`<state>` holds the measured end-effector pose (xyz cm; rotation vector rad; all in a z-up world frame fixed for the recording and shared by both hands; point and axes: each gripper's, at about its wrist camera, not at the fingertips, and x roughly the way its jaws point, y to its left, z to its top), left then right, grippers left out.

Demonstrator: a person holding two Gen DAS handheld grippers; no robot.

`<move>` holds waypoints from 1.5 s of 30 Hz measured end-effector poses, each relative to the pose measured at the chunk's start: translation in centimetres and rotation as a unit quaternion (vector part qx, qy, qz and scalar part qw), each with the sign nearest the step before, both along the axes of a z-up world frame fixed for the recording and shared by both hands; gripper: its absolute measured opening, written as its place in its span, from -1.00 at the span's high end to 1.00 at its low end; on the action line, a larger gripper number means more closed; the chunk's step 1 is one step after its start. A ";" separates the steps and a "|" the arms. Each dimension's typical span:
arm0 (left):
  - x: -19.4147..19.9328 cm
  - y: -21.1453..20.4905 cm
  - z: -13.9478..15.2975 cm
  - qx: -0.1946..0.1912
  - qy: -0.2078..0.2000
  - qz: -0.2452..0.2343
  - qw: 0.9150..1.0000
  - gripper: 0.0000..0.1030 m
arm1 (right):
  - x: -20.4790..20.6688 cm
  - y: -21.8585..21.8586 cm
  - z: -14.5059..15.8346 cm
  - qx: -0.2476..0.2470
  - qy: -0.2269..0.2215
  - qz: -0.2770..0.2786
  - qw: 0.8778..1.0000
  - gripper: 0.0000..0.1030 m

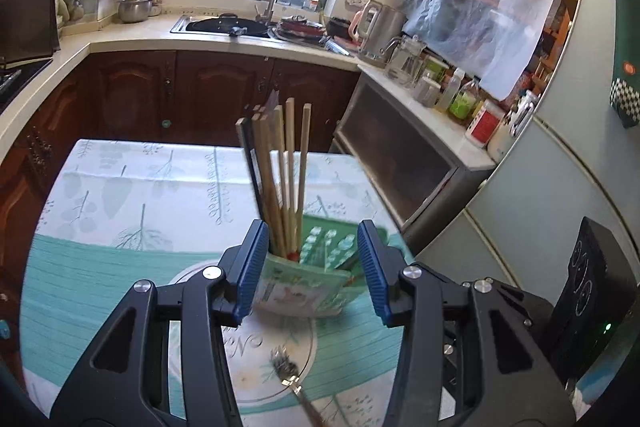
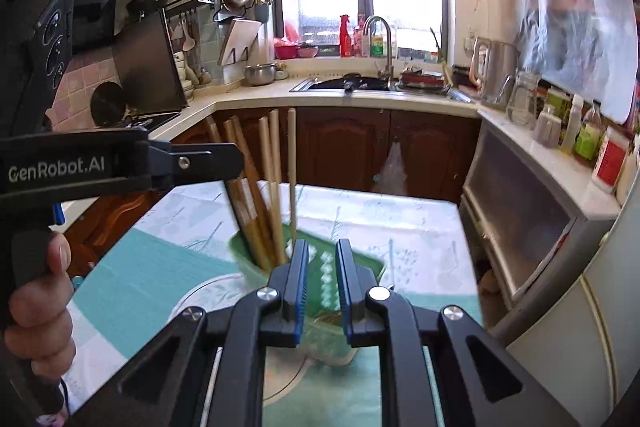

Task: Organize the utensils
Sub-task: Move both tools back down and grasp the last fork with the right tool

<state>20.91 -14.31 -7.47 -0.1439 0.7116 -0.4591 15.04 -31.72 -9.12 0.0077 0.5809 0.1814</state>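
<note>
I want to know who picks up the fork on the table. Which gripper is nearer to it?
Left. The fork lies on the table just below and between the left gripper fingers. The right gripper hovers over the green holder; its view shows no fork.

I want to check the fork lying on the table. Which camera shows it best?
The left wrist view. The fork lies on the round placemat on the table, low in the frame between the gripper arms, tines pointing away from the camera. The right wrist view shows no fork; its own gripper covers that part of the table.
</note>
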 end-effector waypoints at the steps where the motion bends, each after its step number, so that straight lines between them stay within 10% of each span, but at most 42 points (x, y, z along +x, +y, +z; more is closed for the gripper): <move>1: -0.6 0.4 -0.4 0.007 0.006 0.001 1.000 0.17 | -0.3 0.0 -0.2 0.006 0.009 0.003 1.000 0.73; 26: -6.1 6.2 -17.9 0.083 0.205 0.048 0.974 0.02 | -4.0 4.6 -11.1 0.012 0.242 0.031 0.970 0.73; 45: -6.8 6.3 -19.7 0.075 0.228 0.035 0.970 0.02 | -5.3 5.3 -14.3 -0.013 0.300 0.043 0.953 0.73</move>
